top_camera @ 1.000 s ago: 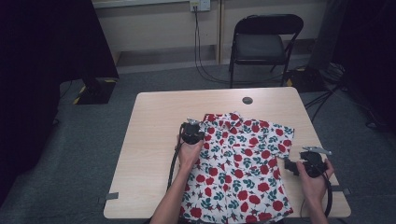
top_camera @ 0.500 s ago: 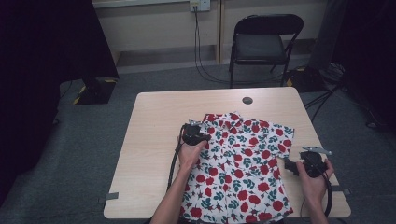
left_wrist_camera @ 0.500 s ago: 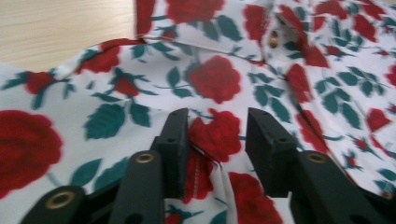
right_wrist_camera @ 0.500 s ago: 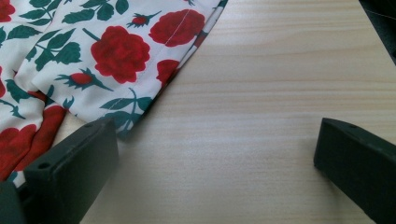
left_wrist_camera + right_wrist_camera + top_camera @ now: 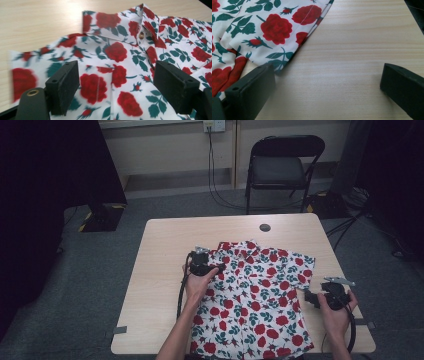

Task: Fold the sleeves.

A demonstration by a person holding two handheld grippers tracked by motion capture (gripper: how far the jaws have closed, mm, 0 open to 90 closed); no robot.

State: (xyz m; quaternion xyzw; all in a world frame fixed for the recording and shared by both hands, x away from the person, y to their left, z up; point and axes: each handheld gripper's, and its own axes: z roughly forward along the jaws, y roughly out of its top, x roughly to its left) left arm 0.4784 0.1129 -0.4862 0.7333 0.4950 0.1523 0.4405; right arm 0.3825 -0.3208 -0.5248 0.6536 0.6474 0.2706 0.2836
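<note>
A white short-sleeved shirt printed with red roses lies flat and face up on the table, collar toward the far side. My left gripper sits over the shirt's left shoulder. Its jaws have just been opening and now stand apart; the cloth lies flat below them and no pad presses on it. My right gripper rests by the shirt's right side, open over bare wood, with the hem of the sleeve beside its left jaw.
The light wooden table has bare room left of the shirt and along its far edge, where a small black disc lies. A black chair stands behind the table. Cables hang from a wall socket.
My left gripper has shifted slightly left, off the shirt's shoulder. The shirt lies as before. The right hand has not moved.
</note>
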